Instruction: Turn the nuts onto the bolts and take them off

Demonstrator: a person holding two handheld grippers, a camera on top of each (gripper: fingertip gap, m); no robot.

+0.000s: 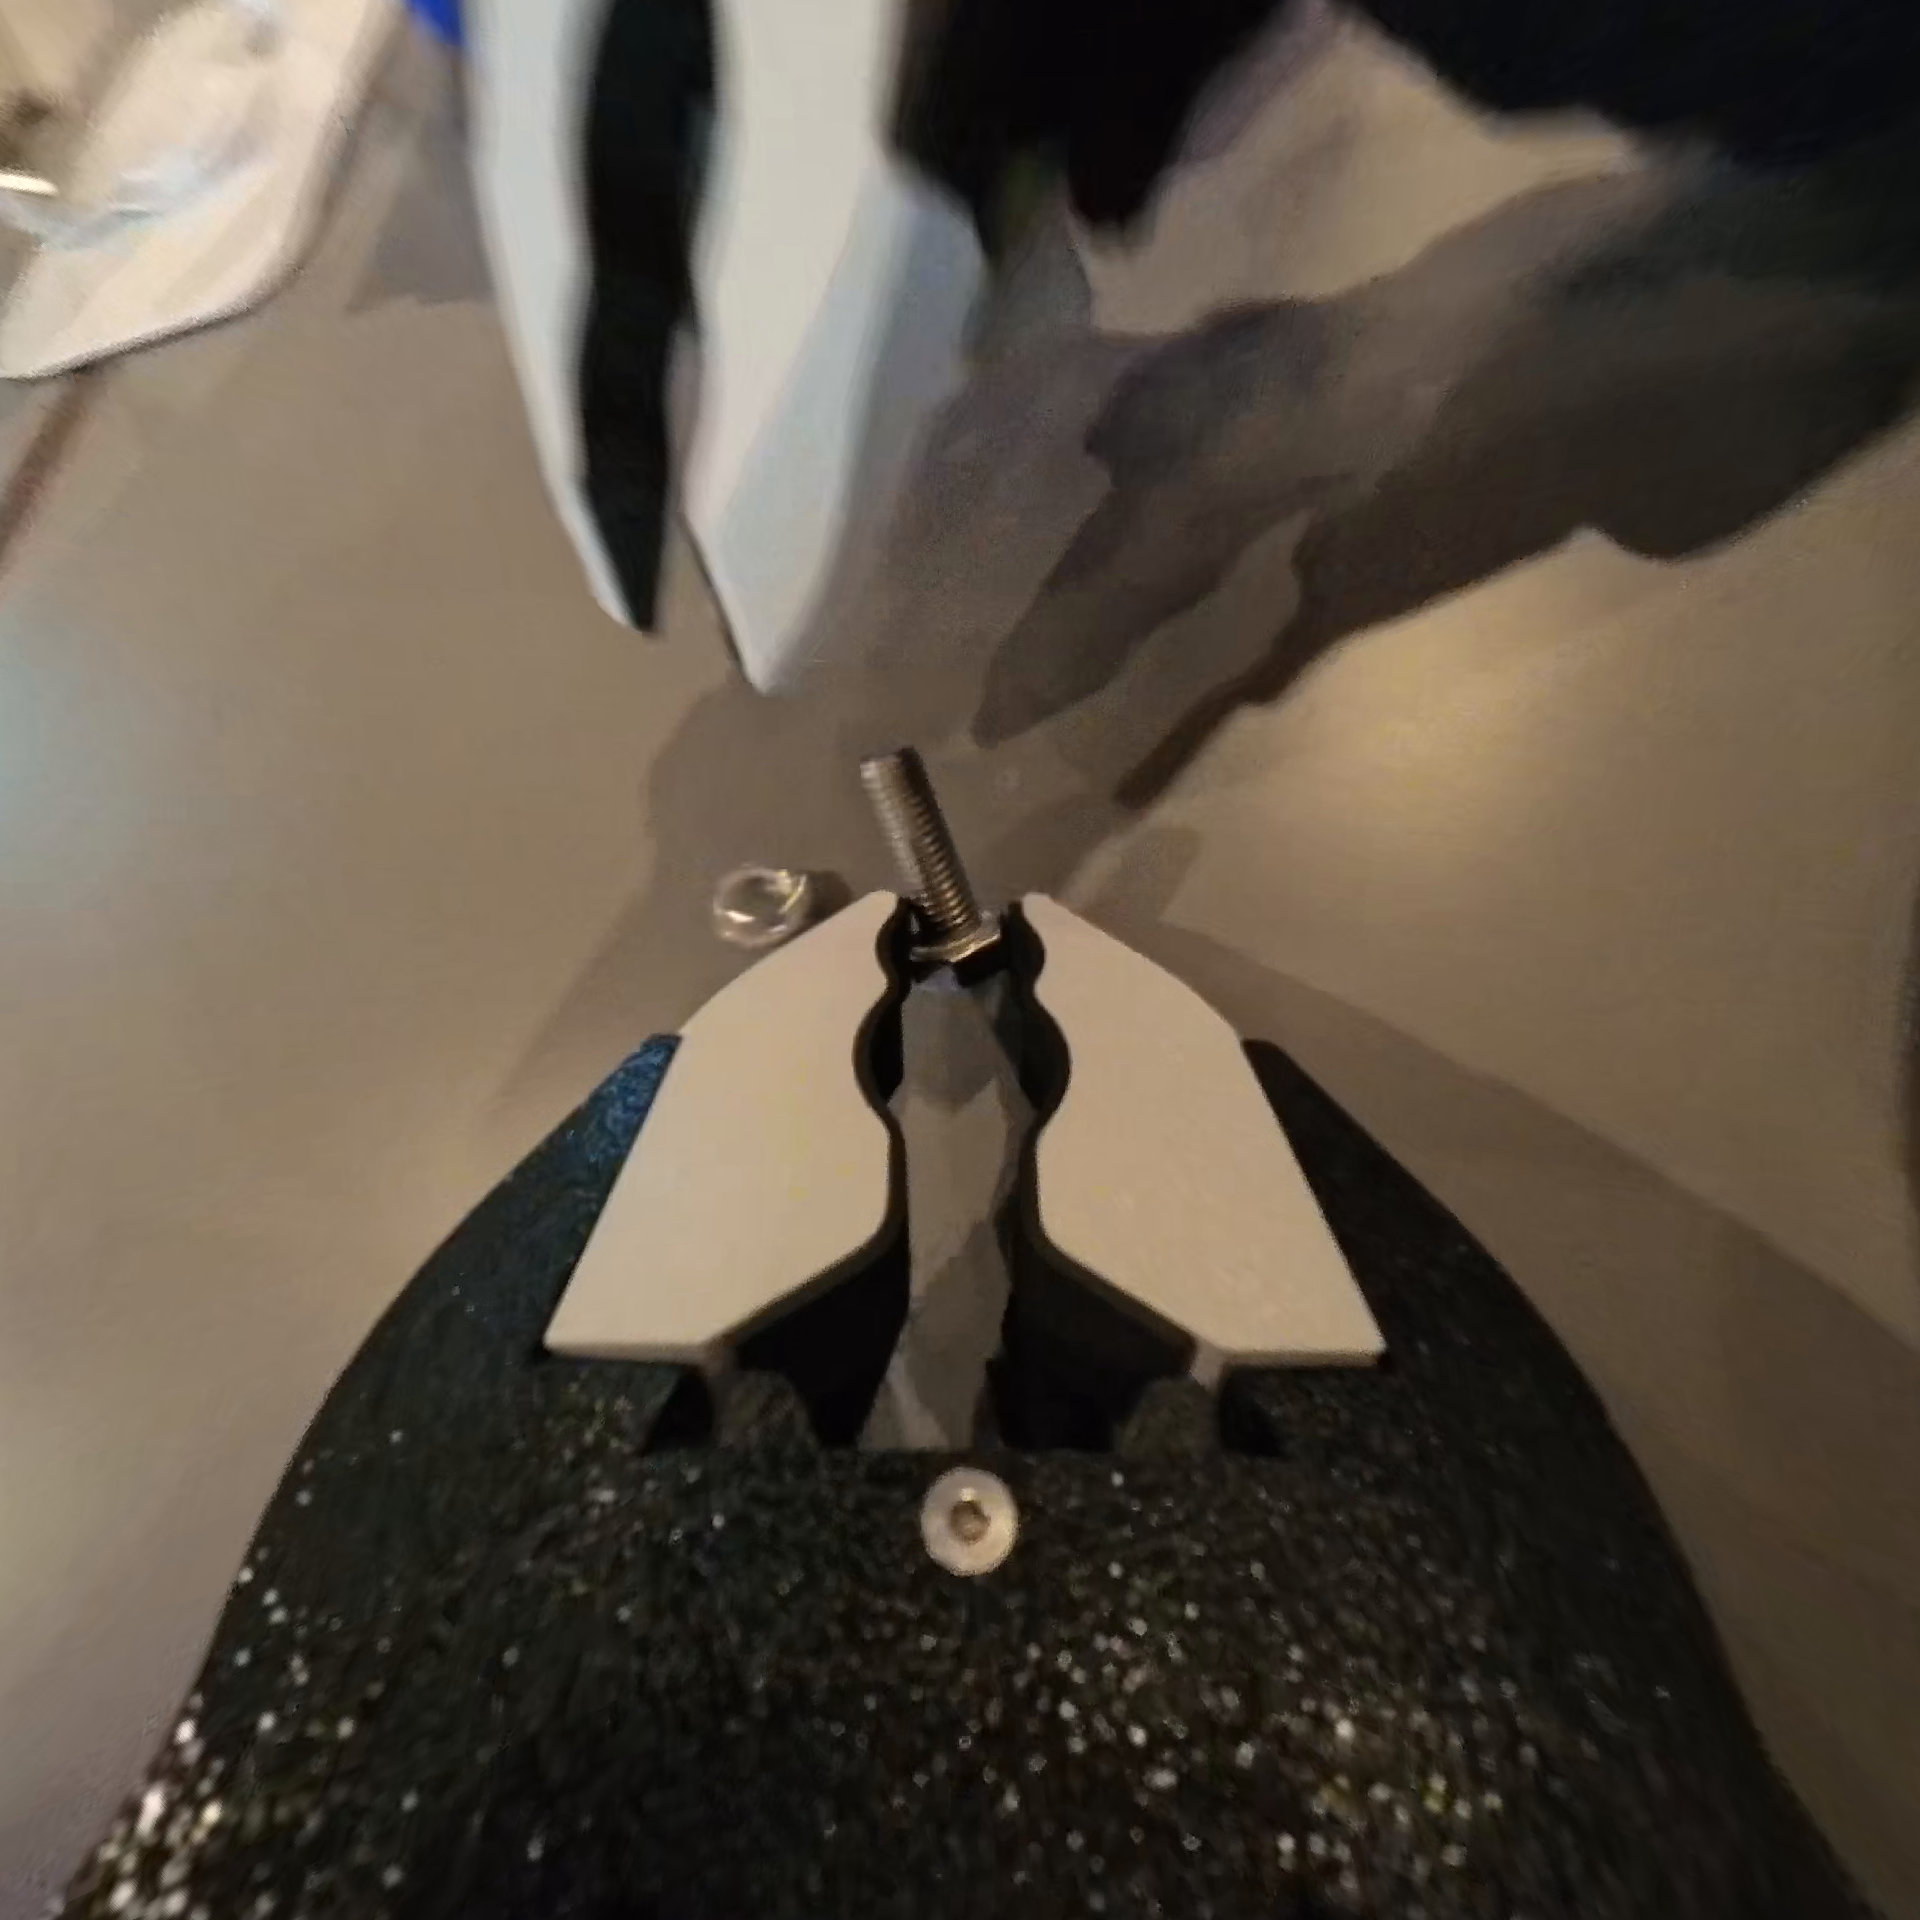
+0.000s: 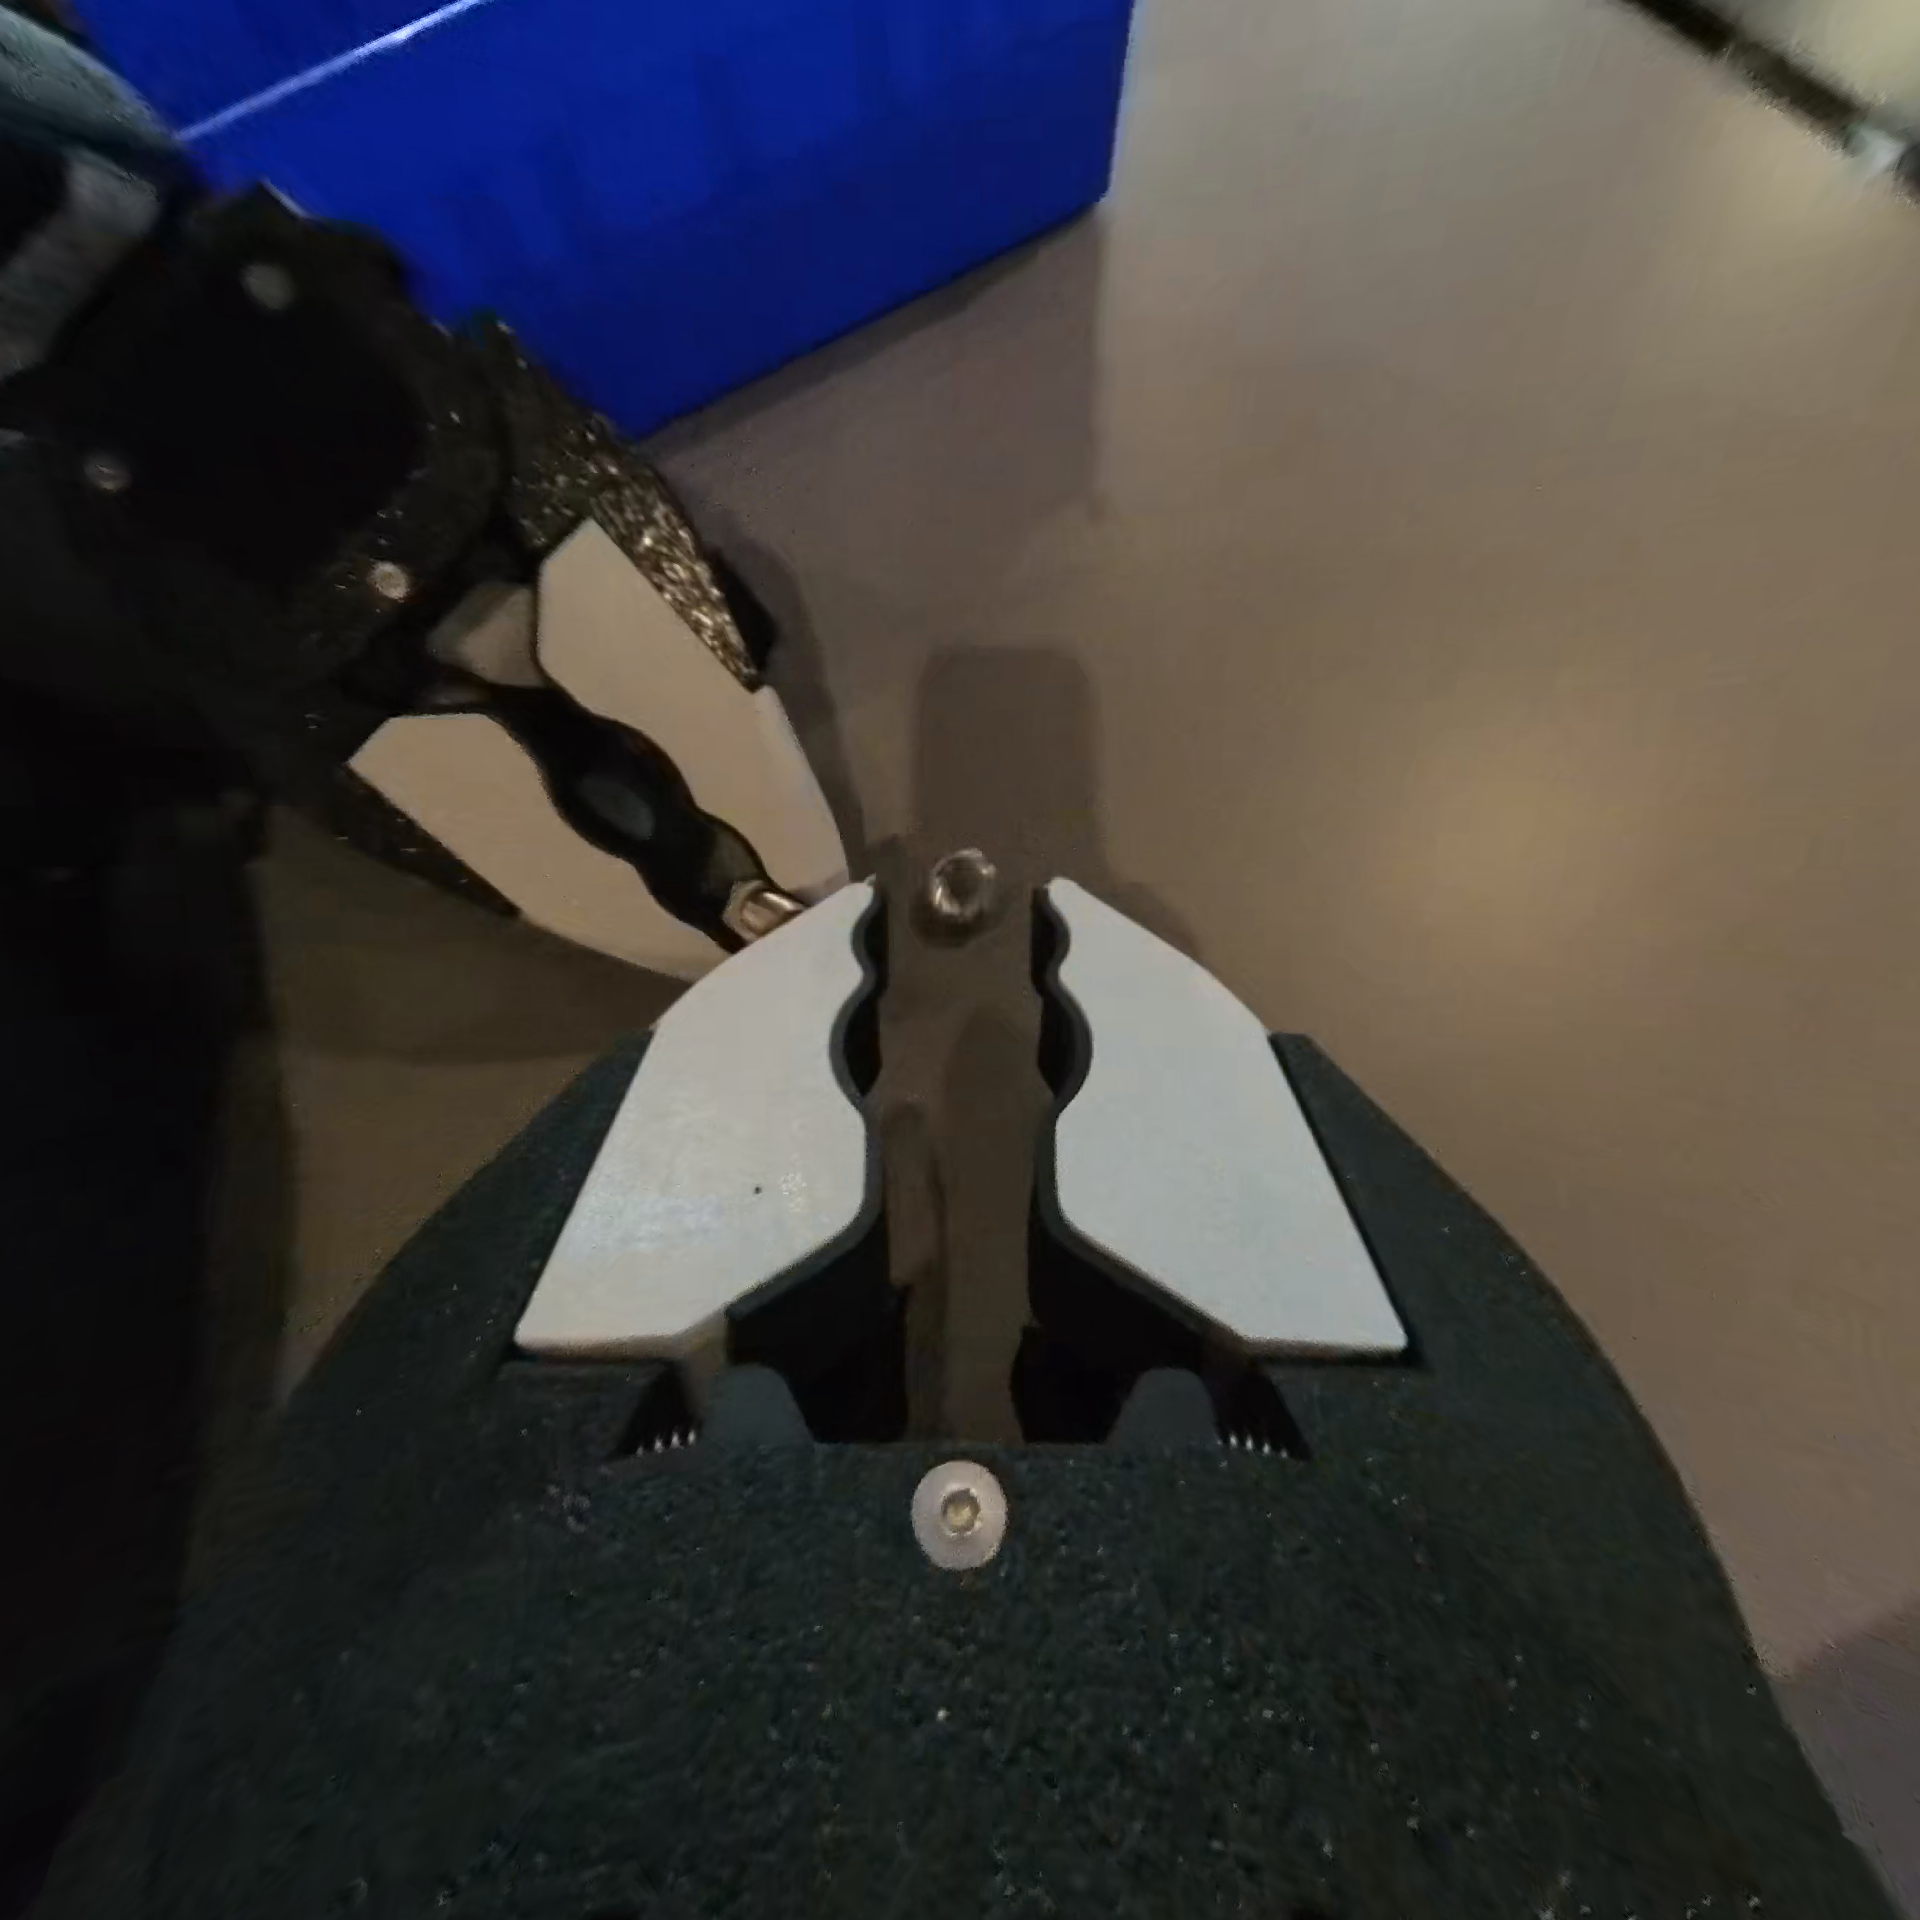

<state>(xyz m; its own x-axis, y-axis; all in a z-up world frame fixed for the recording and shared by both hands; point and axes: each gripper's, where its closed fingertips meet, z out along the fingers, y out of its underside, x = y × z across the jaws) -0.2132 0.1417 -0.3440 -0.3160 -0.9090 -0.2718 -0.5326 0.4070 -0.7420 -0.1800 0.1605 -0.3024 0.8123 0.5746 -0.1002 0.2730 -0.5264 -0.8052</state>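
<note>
My left gripper point(image 1: 951, 914) is shut on the head of a silver bolt point(image 1: 916, 847), whose threaded shaft sticks out past the tips, bare. A silver nut point(image 1: 764, 906) lies on the tan table just left of my left fingertips. My right gripper point(image 1: 698, 649) hangs above the bolt and nut with its jaws a little apart and empty. In the right wrist view my right gripper point(image 2: 956, 896) is open, and the nut point(image 2: 958, 886) lies on the table in the gap between its tips. The left gripper point(image 2: 753, 920) comes in from the left holding the bolt point(image 2: 764, 912).
A blue box point(image 2: 675, 187) stands at the back of the table point(image 2: 1455, 727). A pale plastic bag point(image 1: 125, 208) lies at the far left in the left wrist view. A dark sleeve point(image 1: 1558, 104) crosses the top right. The tips of one gripper are about 6 centimetres away from the tips of the other.
</note>
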